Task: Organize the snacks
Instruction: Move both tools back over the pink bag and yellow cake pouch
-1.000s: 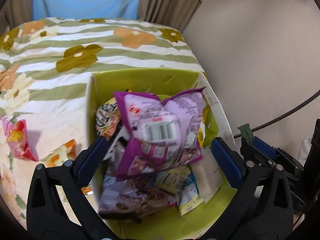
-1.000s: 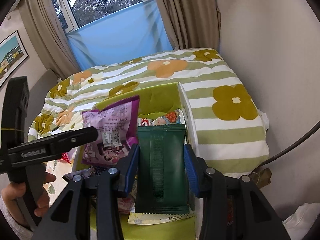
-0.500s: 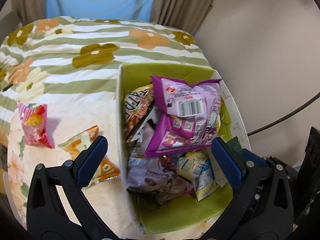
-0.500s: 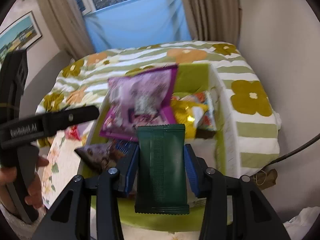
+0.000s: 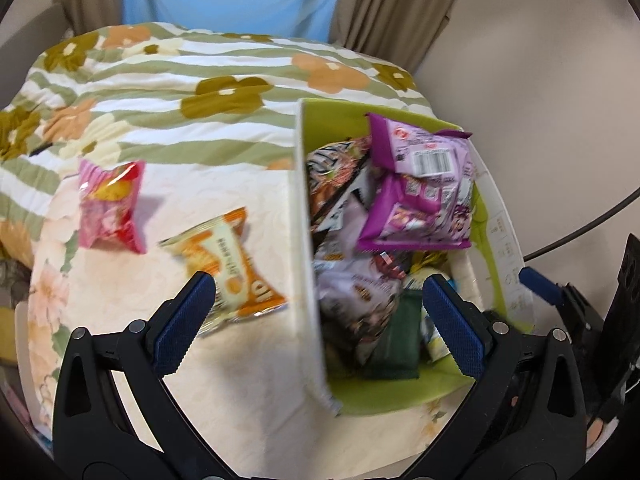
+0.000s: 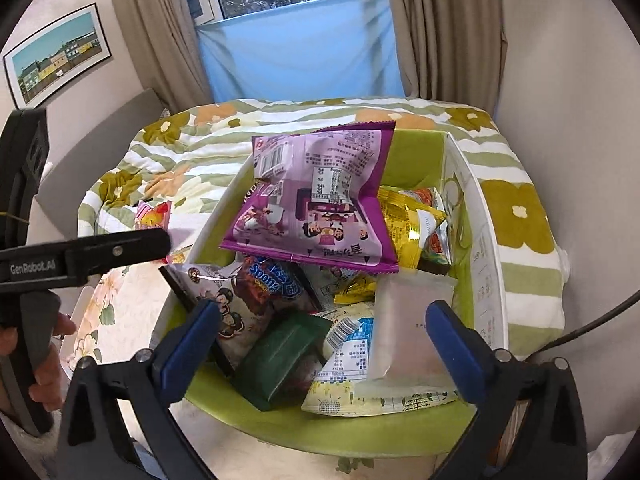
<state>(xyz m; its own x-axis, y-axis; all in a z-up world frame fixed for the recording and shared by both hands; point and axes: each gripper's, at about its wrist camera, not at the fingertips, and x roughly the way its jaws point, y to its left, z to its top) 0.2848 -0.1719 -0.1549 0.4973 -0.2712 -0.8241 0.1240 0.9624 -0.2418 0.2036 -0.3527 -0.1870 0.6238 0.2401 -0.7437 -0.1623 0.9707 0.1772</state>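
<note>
The black plastic arm of the left gripper [image 6: 84, 258], seen from the right wrist, bears white lettering that reads "GenRobot.AI". Inside the green-lined white box [image 6: 486, 248], a dark blue and red snack packet [image 6: 276, 280] lies upside down and shows the word "Spoons". The large purple foil snack bag [image 6: 320, 204] on top of the pile carries a barcode and blocks of small print, too small to read.

lime-green box [image 6: 420, 146], purple packet [image 6: 320, 200], floral striped quilt [image 5: 200, 76]
</note>
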